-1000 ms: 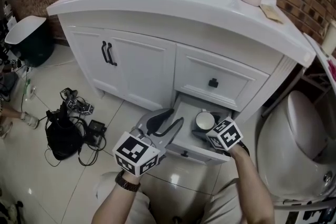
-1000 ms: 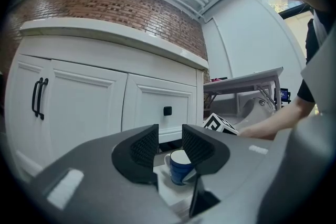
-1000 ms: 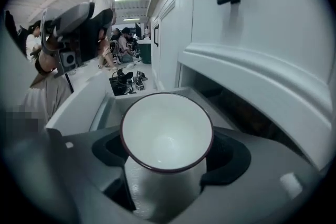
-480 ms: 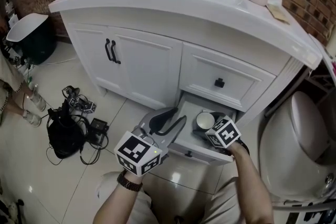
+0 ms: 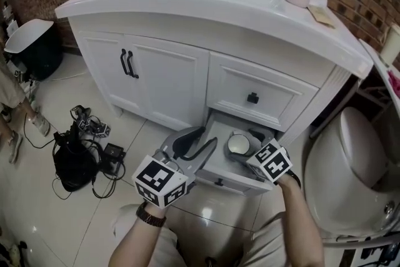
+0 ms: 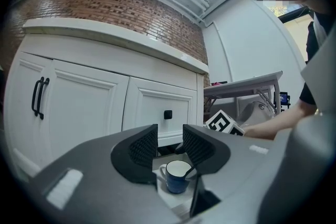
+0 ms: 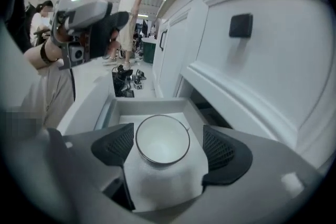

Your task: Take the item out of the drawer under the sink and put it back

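**Desk:** Where is the mug [image 5: 238, 144] sitting, and which gripper is nearer?

**Photographer:** It is standing upright, mouth up, on the floor of the open drawer [image 5: 234, 186], toward the drawer's right side. The right gripper [image 7: 168, 148] is reaching in over the drawer's front right corner, jaws spread wide. The mug is lying straight ahead in the gap between them, not yet clamped. The left gripper [image 6: 164, 147] is hovering at the drawer's front left, jaws parted and empty.

**Desk:** Anything changing since half a second ago?

**Photographer:** Barely: the mug is keeping its spot in the drawer, while the right gripper appears to be sitting slightly farther back from it
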### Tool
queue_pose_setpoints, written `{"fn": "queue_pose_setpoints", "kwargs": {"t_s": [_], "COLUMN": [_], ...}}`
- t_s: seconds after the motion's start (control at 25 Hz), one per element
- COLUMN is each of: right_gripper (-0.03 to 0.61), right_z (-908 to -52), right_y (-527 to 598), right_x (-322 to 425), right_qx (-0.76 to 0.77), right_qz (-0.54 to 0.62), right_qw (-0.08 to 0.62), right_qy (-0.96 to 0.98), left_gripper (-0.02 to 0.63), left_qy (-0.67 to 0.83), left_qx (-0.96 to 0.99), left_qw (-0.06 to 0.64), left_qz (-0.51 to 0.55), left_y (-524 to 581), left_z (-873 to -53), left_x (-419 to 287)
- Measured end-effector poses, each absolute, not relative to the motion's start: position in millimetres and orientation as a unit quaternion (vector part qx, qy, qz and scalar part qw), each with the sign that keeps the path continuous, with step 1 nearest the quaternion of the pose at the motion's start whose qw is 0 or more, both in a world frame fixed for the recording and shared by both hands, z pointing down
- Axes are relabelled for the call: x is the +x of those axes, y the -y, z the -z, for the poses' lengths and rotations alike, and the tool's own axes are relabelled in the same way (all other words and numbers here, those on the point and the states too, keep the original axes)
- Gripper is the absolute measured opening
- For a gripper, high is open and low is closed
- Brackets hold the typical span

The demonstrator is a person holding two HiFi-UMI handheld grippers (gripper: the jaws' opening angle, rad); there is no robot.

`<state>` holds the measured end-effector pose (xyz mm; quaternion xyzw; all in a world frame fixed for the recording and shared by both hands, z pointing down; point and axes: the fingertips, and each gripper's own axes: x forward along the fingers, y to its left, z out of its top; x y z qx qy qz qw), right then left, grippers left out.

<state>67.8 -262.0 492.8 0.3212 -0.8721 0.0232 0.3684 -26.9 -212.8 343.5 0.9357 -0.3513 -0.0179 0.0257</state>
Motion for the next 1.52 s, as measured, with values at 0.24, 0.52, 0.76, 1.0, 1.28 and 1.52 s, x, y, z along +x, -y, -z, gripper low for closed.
{"fn": "queue_pose_setpoints", "kwargs": {"t_s": [0.24, 0.52, 0.76, 1.0, 1.28, 1.52], "right_gripper": [0.411, 0.379, 0.344, 0.338, 0.261, 0.256], "right_z": [-410.2, -336.6, -307.2, -299.2, -299.0, -307.0], "right_y": [245.2, 200.7, 166.5, 136.3, 129.2, 135.9], "right_x": [77.0, 126.1, 170.2, 200.1, 209.3, 207.2], "right_qx": [0.354, 0.413, 0.455, 0.483, 0.499, 0.506], "right_qz": [-0.013, -0.013, 0.016, 0.010, 0.013, 0.019], "right_qw": [0.207, 0.074, 0.034, -0.003, -0.026, -0.008], "right_qy": [0.912, 0.908, 0.890, 0.876, 0.866, 0.862], "left_gripper": [0.173, 0.187, 0.187, 0.187, 0.186, 0.186], "left_qy": [0.353, 0.359, 0.345, 0.330, 0.321, 0.323], "left_qx": [0.935, 0.933, 0.938, 0.944, 0.947, 0.946], "left_qw": [0.016, 0.008, -0.005, -0.017, -0.026, -0.025], "left_qz": [0.015, 0.016, 0.009, 0.006, -0.006, -0.003], "left_y": [208.4, 202.3, 190.8, 178.2, 168.7, 168.3], "left_z": [-341.8, -338.8, -336.3, -333.6, -338.4, -335.6], "left_x": [-23.6, -16.9, -4.8, 7.9, 19.6, 18.1]}}
